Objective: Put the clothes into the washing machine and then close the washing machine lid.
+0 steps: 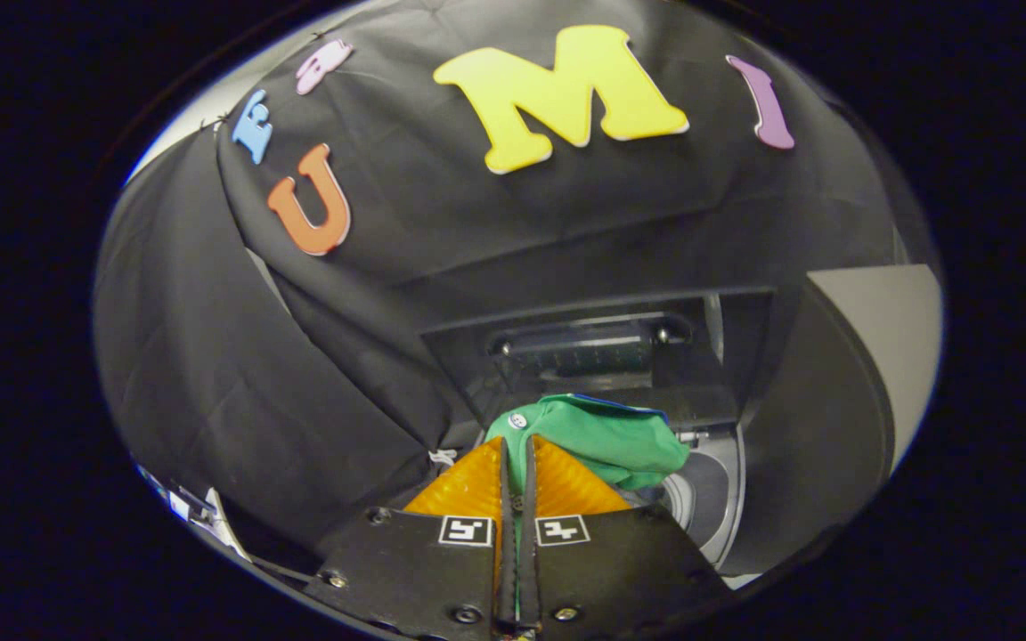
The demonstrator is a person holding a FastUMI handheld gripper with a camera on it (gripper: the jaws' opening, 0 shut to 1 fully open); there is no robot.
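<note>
Black cloth wall (pixel 237 374) drapes behind and beside you, with the washing machine (pixel 727 427) open just ahead, its dark raised lid (pixel 584 347) standing at the back and the pale drum opening (pixel 700 499) below. Your gripper (pixel 517 463) is pinched nearly closed on the green garment (pixel 611 436), a strip of cloth caught between the fingers; the rest bunches just beyond the tips, hanging over the drum opening.

The camera rides on the tongs (pixel 517 463), looking forward along them. It sits close above the open dark washing machine (pixel 709 499), facing the black cloth wall (pixel 477 231).
</note>
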